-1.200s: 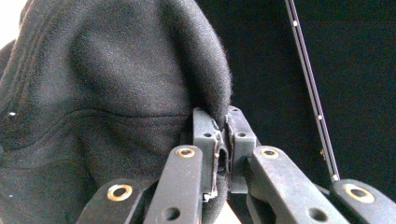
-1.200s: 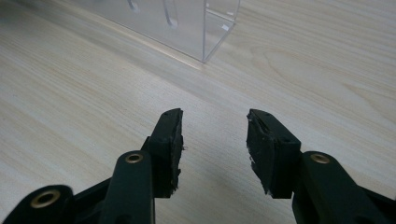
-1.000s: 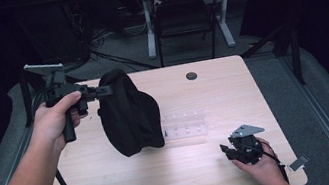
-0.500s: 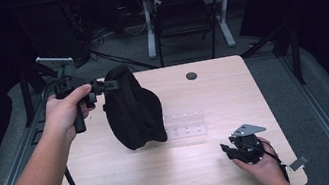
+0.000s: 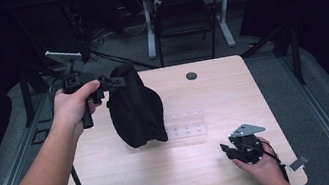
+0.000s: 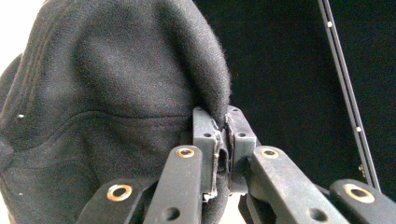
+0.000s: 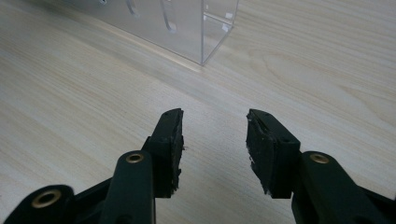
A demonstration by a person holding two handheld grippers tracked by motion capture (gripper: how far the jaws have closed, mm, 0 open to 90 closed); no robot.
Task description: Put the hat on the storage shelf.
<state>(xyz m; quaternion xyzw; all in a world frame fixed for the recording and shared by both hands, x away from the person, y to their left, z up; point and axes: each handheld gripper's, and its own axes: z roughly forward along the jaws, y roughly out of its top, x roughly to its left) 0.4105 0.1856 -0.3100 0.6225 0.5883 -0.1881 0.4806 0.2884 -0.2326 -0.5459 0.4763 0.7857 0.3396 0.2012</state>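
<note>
The left tool (image 5: pixel 117 81) is clenched on a fold of the black cloth bag (image 5: pixel 135 108), which hangs above the tabletop's (image 5: pixel 180 171) left half. The right tool (image 5: pixel 224 149) rests released near the right front corner, close to the clear plastic rack (image 5: pixel 185 124).

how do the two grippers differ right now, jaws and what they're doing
The left gripper is shut on a fold of the black fabric bag and holds it up over the table; the right gripper has its jaws apart with nothing between them. The left is raised, at the table's far left; the right sits low near the front right edge. Both have black jaws and are hand-held.
</note>
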